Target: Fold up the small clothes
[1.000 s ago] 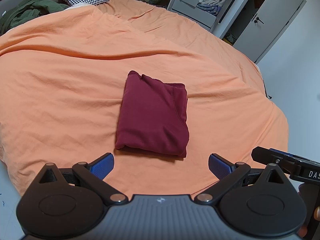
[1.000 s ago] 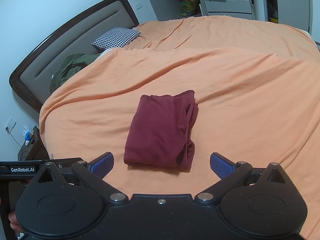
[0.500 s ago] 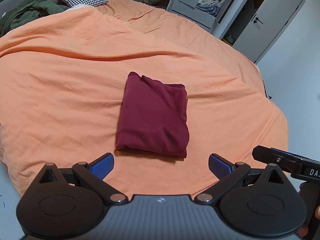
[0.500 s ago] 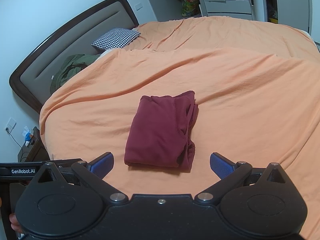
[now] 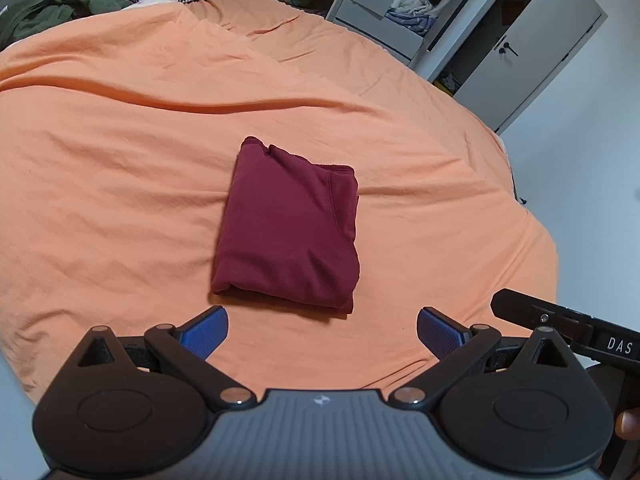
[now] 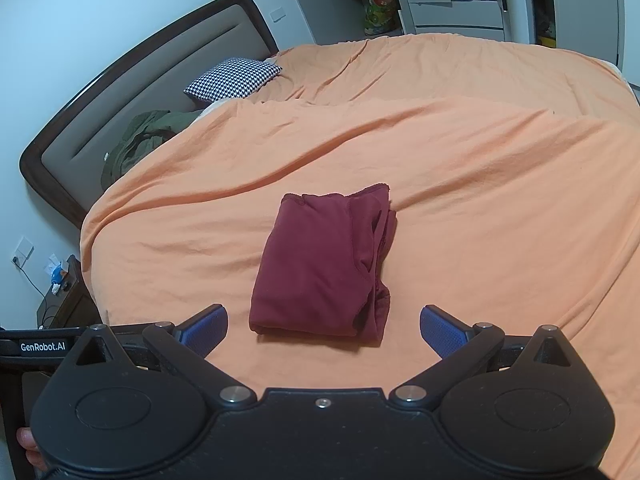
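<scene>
A dark red garment (image 5: 288, 228) lies folded into a neat rectangle on the orange bedspread (image 5: 120, 184). The same dark red garment (image 6: 326, 268) shows its layered edges on its right side in the right wrist view. My left gripper (image 5: 322, 330) hovers just short of the garment's near edge, open, with nothing between its blue pads (image 5: 206, 330). My right gripper (image 6: 324, 330) is likewise open and empty, held back from the garment's near edge. Neither touches the cloth.
A houndstooth pillow (image 6: 232, 79) and a green garment (image 6: 140, 140) lie near the headboard (image 6: 132, 92). An open wardrobe (image 5: 432, 4) stands beyond the bed. A nightstand (image 6: 64, 304) sits at the bed's left. The other gripper's body (image 5: 568, 328) shows at the right.
</scene>
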A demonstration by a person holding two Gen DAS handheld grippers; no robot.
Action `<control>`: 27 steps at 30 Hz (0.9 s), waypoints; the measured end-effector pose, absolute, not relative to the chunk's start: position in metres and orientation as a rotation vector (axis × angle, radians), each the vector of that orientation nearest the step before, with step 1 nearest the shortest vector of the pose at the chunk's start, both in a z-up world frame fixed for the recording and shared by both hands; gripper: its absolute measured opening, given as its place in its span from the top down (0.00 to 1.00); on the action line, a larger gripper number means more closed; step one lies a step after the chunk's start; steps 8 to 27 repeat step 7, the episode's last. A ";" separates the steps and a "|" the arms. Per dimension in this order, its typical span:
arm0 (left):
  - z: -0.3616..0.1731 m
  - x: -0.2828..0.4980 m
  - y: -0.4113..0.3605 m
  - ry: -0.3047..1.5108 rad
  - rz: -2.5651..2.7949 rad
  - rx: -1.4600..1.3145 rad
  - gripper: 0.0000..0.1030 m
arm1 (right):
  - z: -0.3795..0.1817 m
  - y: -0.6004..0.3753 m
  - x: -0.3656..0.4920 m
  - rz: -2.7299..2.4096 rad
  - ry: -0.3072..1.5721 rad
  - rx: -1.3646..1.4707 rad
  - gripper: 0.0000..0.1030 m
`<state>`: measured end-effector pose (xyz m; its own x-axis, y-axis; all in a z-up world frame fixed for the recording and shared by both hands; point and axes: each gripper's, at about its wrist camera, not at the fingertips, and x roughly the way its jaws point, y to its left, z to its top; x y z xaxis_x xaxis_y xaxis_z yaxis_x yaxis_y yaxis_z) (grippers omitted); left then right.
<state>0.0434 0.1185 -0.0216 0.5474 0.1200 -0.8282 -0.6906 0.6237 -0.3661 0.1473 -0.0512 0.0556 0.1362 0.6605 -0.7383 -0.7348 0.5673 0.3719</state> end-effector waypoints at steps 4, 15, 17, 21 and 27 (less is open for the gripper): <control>-0.015 0.045 0.113 0.849 0.566 -0.677 0.01 | 0.055 -0.051 0.147 1.011 1.017 -0.087 0.01; -0.011 0.046 0.112 0.820 0.563 -0.661 0.00 | 0.056 -0.052 0.148 1.012 1.022 -0.084 0.01; -0.011 0.046 0.112 0.820 0.563 -0.661 0.00 | 0.056 -0.052 0.148 1.012 1.022 -0.084 0.01; -0.011 0.046 0.112 0.820 0.563 -0.661 0.00 | 0.056 -0.052 0.148 1.012 1.022 -0.084 0.01; -0.011 0.046 0.112 0.820 0.563 -0.661 0.00 | 0.056 -0.052 0.148 1.012 1.022 -0.084 0.01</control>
